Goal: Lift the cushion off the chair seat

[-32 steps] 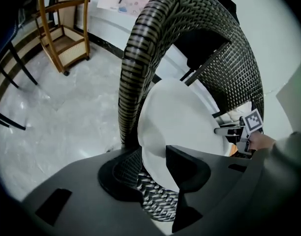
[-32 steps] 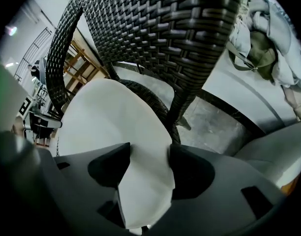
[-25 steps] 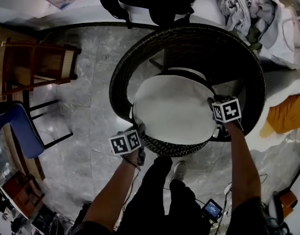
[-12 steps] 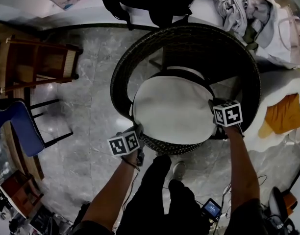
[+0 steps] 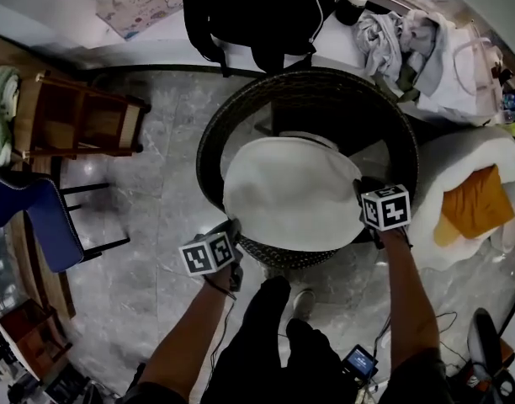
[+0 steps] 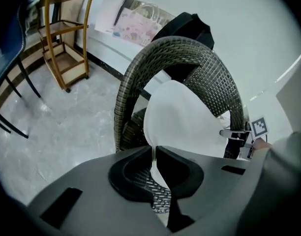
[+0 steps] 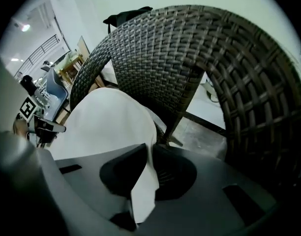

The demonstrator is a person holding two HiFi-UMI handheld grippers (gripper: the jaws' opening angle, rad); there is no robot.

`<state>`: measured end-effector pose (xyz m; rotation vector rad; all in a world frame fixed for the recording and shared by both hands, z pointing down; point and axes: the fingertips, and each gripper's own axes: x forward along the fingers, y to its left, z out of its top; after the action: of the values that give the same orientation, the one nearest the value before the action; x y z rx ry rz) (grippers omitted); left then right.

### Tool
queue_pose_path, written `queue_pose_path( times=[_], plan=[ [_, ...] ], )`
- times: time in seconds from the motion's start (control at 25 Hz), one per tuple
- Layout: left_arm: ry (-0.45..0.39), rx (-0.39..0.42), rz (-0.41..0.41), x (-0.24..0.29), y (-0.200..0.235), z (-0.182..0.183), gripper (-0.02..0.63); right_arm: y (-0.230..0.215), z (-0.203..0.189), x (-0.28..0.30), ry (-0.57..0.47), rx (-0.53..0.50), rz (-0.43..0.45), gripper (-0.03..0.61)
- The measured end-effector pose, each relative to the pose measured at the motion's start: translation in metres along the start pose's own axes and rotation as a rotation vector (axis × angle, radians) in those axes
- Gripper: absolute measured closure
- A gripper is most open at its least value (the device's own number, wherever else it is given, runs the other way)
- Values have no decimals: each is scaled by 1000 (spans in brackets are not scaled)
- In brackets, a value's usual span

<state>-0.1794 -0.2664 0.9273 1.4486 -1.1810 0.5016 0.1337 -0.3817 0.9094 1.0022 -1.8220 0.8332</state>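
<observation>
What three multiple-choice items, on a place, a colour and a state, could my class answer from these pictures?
1. Where on the cushion does the left gripper grip? A near-left edge; B far edge; C centre.
2. What colour is the cushion held over the wicker chair? A orange; B white; C blue.
3. In what state is the right gripper? A wide open; B shut on the chair's rim; C shut on the cushion's edge.
Answers: 1 A, the head view shows it there. 2 B, white in every view. 3 C, white fabric is pinched between its jaws.
</observation>
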Motion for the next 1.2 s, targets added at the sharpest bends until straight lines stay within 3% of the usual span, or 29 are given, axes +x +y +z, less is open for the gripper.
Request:
queue_pose_path(
  times=[0.8, 1.2],
  plan=[
    [-215, 76, -52, -118, -87, 50, 578, 10, 55, -154, -218, -80, -80, 529],
    [-358, 184, -63, -189, -144, 101, 578, 9, 100, -246, -368, -90, -125, 529]
  ],
)
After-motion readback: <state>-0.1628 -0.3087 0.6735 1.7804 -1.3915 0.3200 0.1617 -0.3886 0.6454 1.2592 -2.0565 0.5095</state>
